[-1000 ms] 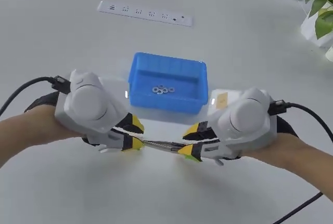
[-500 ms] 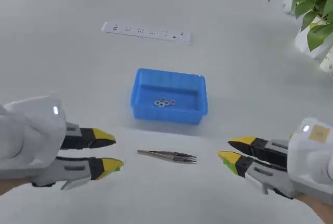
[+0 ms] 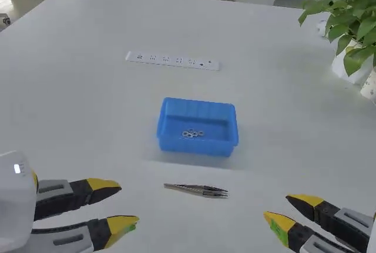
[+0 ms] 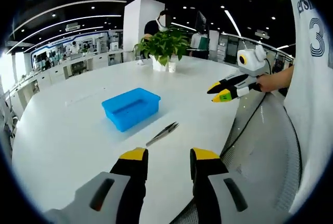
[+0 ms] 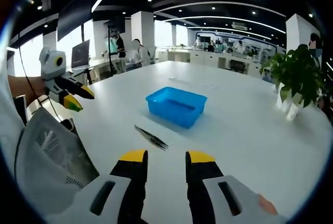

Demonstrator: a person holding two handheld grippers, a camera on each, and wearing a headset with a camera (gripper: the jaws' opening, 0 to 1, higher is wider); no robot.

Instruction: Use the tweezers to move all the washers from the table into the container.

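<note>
Blue container (image 3: 197,149) sat mid-bench (image 3: 76,118), well away from every edge, the washers (image 3: 193,134) clustered on its floor. Tweezers (image 3: 197,189) lay flat just in front of it. The left gripper (image 3: 129,204) and right gripper (image 3: 277,206) hovered by the near edge either side of the tweezers, both with jaws spread, with bare bench between. A power strip (image 3: 172,61) lay beyond the container, and a plant (image 3: 346,15) stood at the far right.

Bright overhead light, soft shadows, fisheye-warped edges.

The left hand-held gripper (image 3: 128,204) and the right hand-held gripper (image 3: 276,206) hover well apart, jaws parted, empty, tips angled inward.
</note>
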